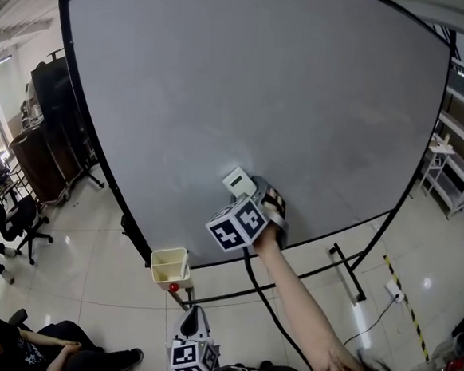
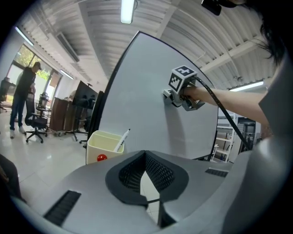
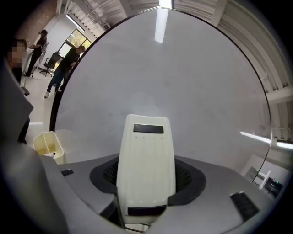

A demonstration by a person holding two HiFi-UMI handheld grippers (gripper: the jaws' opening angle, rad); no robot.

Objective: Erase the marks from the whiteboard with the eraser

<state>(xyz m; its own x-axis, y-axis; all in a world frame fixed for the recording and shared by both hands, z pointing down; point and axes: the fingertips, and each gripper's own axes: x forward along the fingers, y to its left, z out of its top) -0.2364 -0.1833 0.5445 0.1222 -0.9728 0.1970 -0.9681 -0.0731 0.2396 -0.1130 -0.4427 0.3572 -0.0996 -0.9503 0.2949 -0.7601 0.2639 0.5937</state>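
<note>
We see the white eraser (image 3: 146,171) pinched upright between the jaws of the right gripper (image 3: 146,185), its far end lying against the whiteboard (image 3: 183,82). In the head view it sits on the board's lower middle, around 6 o'clock of the panel, at 11 o'clock from the gripper's marker cube (image 1: 237,223). A faint smudge shows on the board at 12 o'clock just past the eraser. The left gripper (image 2: 145,171) hangs low at 6 o'clock of the head view, well apart from the board, its jaws pressed together at the tips with nothing between them. A cream bin (image 1: 170,265) stands by the board's lower edge at 7 o'clock from the eraser; a marker (image 2: 122,139) leans inside it, and a small red round thing (image 2: 101,157) shows at its front. A black cable (image 1: 274,312) trails from the right gripper. Shelves (image 1: 459,150) stand at 3 o'clock, an office chair (image 1: 29,225) at 9 o'clock, and a seated person (image 1: 28,341) at 8 o'clock.
</note>
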